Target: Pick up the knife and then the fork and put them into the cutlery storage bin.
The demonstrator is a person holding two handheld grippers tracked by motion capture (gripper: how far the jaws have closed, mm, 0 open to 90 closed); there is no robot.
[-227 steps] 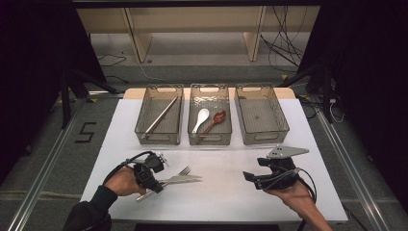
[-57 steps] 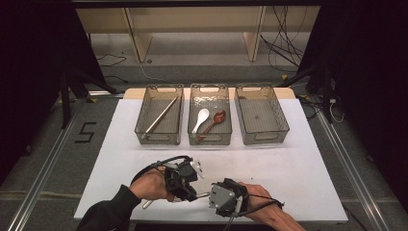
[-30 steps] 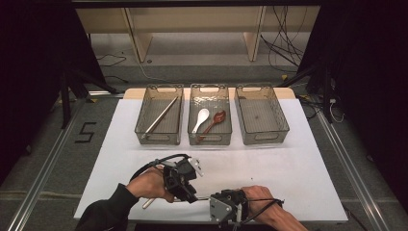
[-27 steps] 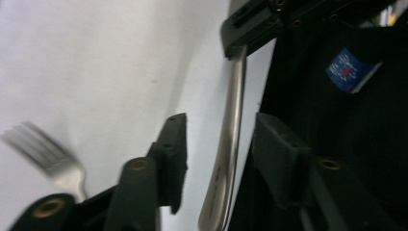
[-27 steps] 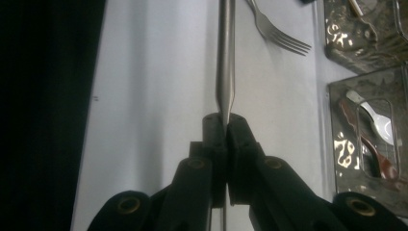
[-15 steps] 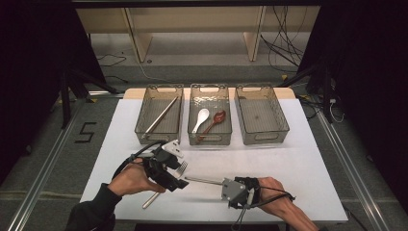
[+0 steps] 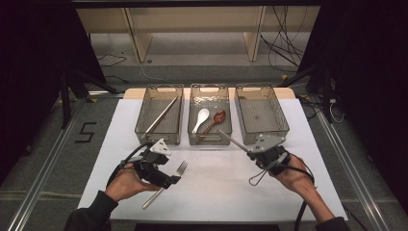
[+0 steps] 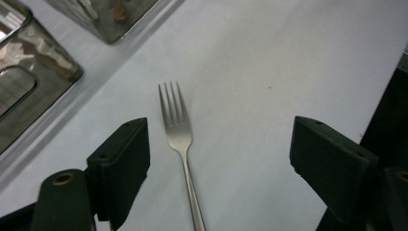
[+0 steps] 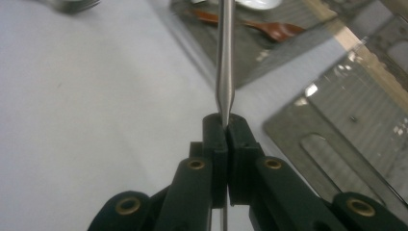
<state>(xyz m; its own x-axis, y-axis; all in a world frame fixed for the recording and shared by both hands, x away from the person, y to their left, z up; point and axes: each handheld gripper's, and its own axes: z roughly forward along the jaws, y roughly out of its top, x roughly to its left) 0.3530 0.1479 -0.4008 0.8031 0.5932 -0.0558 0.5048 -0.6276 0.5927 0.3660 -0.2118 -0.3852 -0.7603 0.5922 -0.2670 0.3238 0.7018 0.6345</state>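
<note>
A steel fork (image 7: 181,168) lies on the white table, tines pointing toward the bins. My left gripper (image 7: 174,179) hovers over its handle, open. In the left gripper view the fork (image 8: 177,126) lies between the two wide-apart jaws of that gripper (image 8: 221,159), touching neither. My right gripper (image 7: 252,153) is shut on a slim steel utensil (image 7: 233,140) that slants up and left toward the middle bin. In the right gripper view the utensil (image 9: 224,57) rises straight out of the closed jaws of that gripper (image 9: 226,126).
Three clear bins stand in a row at the back of the table. The left bin (image 7: 163,87) holds a long steel piece. A white spoon (image 7: 201,118) and a brown spoon (image 7: 215,121) lie in the middle bin (image 7: 209,87). The right bin (image 7: 254,88) holds nothing.
My right gripper has carried the steel utensil from the front middle to the right and toward the bins. The left gripper drew back left and stays over the fork.
</note>
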